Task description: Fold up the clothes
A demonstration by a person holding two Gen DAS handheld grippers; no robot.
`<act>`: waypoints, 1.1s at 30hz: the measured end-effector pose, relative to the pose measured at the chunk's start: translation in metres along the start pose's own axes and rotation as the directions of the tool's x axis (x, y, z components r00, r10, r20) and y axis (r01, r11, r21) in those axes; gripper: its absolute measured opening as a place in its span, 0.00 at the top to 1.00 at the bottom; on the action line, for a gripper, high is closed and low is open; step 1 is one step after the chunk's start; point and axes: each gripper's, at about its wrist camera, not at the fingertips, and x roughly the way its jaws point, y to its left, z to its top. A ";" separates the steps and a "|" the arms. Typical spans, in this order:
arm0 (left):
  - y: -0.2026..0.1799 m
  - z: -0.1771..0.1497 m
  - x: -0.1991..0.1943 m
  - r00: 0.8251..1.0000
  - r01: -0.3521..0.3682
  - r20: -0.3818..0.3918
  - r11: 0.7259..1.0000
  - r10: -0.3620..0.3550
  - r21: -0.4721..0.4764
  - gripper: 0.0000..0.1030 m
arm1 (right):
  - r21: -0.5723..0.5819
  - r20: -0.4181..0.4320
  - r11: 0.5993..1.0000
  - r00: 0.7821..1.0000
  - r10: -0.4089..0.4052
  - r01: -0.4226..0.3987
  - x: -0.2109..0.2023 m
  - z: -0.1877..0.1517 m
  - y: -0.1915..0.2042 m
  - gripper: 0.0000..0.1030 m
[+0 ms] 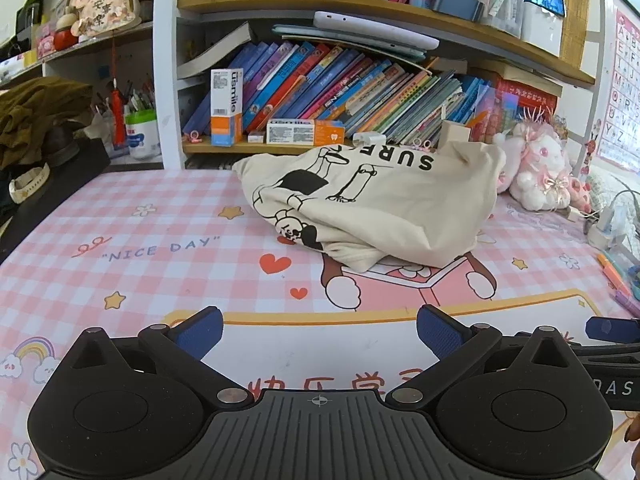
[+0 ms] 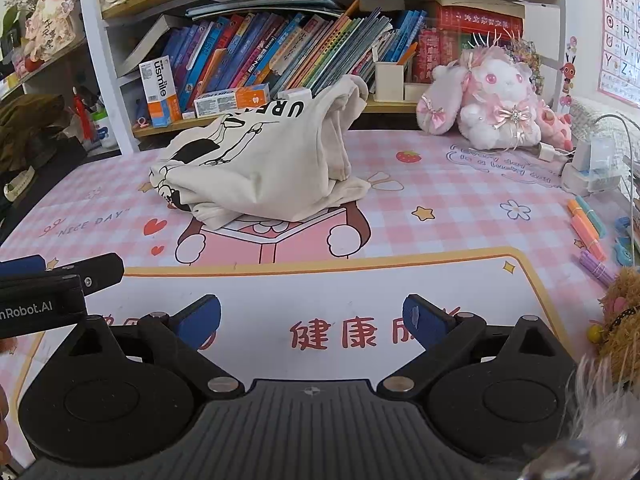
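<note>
A cream sweatshirt (image 1: 376, 208) with a black cartoon print lies crumpled in a heap at the middle back of the pink checked desk mat (image 1: 140, 248). It also shows in the right wrist view (image 2: 264, 160). My left gripper (image 1: 320, 330) is open and empty, low over the mat's near part, well short of the heap. My right gripper (image 2: 312, 320) is open and empty too, beside the left one. The left gripper's finger shows at the left edge of the right wrist view (image 2: 60, 272).
A bookshelf (image 1: 320, 80) full of books runs along the back. A pink plush rabbit (image 2: 492, 108) sits at the back right. Highlighter pens (image 2: 588, 224) and a charger (image 2: 592, 168) lie at the right edge. A dark garment pile (image 1: 36, 116) is at the left.
</note>
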 end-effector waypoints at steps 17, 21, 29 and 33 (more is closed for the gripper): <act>0.004 -0.001 0.002 1.000 0.008 -0.020 1.000 -0.008 -0.010 0.00 | -0.004 0.000 1.000 1.000 0.003 -0.003 0.000 -0.001 0.002 0.04; 0.005 0.000 0.002 1.000 0.006 -0.022 1.000 -0.007 -0.012 0.00 | -0.005 -0.002 1.000 1.000 0.005 -0.005 0.001 -0.001 0.003 0.04; 0.006 -0.001 0.002 1.000 0.004 -0.025 1.000 -0.005 -0.018 0.00 | -0.007 -0.006 1.000 1.000 0.008 -0.008 0.001 -0.001 0.004 0.04; 0.006 -0.001 0.003 1.000 0.004 -0.029 1.000 -0.004 -0.018 0.00 | -0.007 -0.010 1.000 1.000 0.010 -0.010 0.002 -0.001 0.004 0.04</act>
